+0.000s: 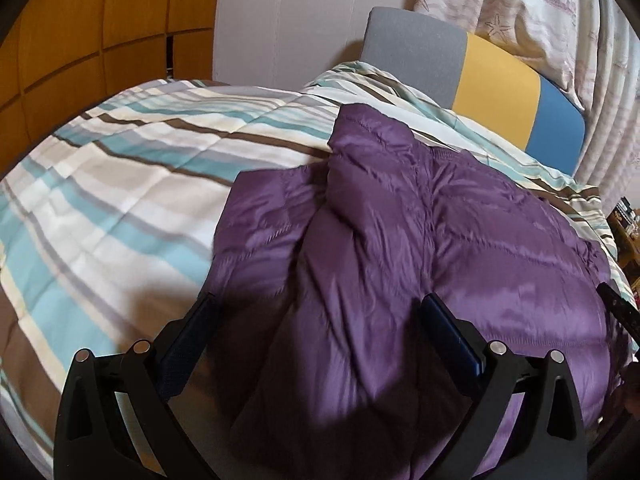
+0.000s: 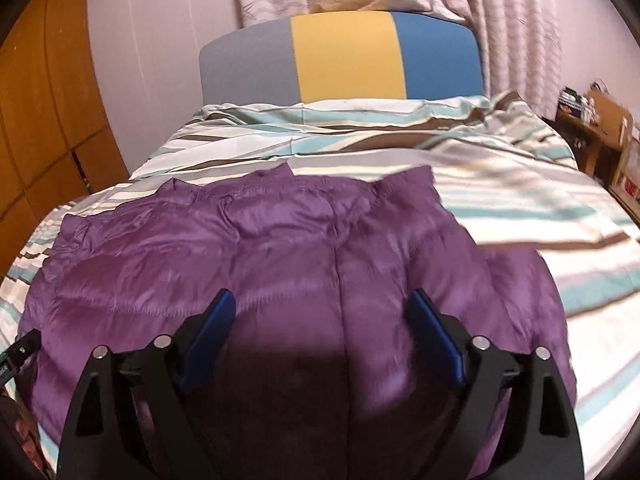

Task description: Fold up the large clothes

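Note:
A large purple quilted puffer jacket [image 1: 400, 240] lies spread on the striped bed cover [image 1: 120, 184]. In the left wrist view a sleeve is folded over its left part. My left gripper [image 1: 316, 304] is open, hovering just above the jacket's near left part, holding nothing. In the right wrist view the jacket [image 2: 260, 248] lies flat with its far hem toward the headboard. My right gripper [image 2: 320, 300] is open above the jacket's near middle, along its centre seam, holding nothing. The tip of the other gripper shows at the far right edge of the left view [image 1: 618, 308].
The bed's headboard [image 2: 344, 56] is grey, yellow and blue, under pale curtains [image 2: 500, 12]. A wooden wardrobe [image 1: 80, 28] stands left of the bed. A cluttered wooden nightstand [image 2: 592, 128] stands at the right. Striped cover [image 2: 540, 208] lies bare right of the jacket.

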### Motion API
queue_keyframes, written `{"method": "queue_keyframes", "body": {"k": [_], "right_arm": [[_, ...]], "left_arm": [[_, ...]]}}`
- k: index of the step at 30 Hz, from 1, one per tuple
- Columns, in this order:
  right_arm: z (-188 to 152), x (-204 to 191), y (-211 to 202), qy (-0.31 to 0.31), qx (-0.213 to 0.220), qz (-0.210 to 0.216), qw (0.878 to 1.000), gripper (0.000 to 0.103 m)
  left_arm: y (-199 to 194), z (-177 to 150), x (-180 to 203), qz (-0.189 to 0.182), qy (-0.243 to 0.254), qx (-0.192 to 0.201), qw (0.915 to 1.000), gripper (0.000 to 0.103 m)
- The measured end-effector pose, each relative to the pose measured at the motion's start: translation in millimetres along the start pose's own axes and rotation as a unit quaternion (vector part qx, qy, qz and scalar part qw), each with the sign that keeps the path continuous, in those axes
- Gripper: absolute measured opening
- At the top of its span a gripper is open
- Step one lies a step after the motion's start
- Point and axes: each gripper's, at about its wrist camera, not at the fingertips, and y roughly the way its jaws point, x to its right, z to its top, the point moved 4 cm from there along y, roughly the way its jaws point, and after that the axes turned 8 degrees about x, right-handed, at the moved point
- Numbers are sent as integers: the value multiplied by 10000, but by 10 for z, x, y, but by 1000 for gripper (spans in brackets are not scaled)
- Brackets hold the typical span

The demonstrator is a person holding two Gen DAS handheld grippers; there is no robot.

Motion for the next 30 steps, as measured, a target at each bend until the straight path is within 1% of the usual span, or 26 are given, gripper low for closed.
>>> {"method": "queue_keyframes", "body": {"k": [3, 6, 8, 12, 15, 18, 20, 21, 22, 23, 25, 26, 28, 29, 30], "right_arm": [[-68, 37, -121, 43, -13, -78, 10000, 88], [-99, 46, -216, 40, -7, -200, 9998, 88], [-145, 40, -277, -4, -18, -221, 9998, 88], [-217, 18, -339, -76, -64, -218, 9997, 88], [-246, 8, -345, -50, -111, -202, 9997, 88], [-262, 5, -337, 10, -145, -193, 9997, 88], [-274, 1, -354, 19, -147, -172, 9997, 88], [-280, -4, -375, 20, -134, -136, 9998, 86], [-288, -8, -394, 22, -127, -102, 9999, 81], [-297, -24, -424, 27, -126, -18, 9999, 78], [-315, -57, -488, 29, -109, 113, 9999, 68], [-324, -82, -525, 34, -93, 193, 9998, 65], [-320, -156, -602, 39, -51, 385, 9992, 56], [-317, -205, -635, 23, -38, 506, 9987, 53], [-312, -240, -658, -4, -31, 601, 9982, 47]], "left_arm": [[-72, -82, -55, 4, -130, -88, 9999, 100], [-127, -166, -186, -162, -645, -229, 9975, 100], [-185, -216, -248, -273, -988, -244, 9944, 100], [-292, -269, -237, -534, -1163, -302, 9913, 100], [-380, -341, -185, -870, -1412, -401, 9853, 100], [-436, -457, -85, -1294, -1678, -608, 9754, 100], [-462, -501, -2, -1514, -1696, -648, 9716, 99], [-471, -515, 32, -1538, -1649, -641, 9721, 99], [-466, -514, 57, -1544, -1595, -640, 9730, 99], [-455, -508, 63, -1553, -1606, -624, 9727, 96], [-418, -490, 34, -1555, -1787, -567, 9699, 88], [-396, -479, 16, -1559, -1898, -545, 9678, 81], [-354, -458, -35, -1561, -2123, -498, 9634, 74], [-336, -450, -48, -1563, -2191, -489, 9618, 74], [-330, -453, -46, -1571, -2237, -464, 9608, 74]]}}
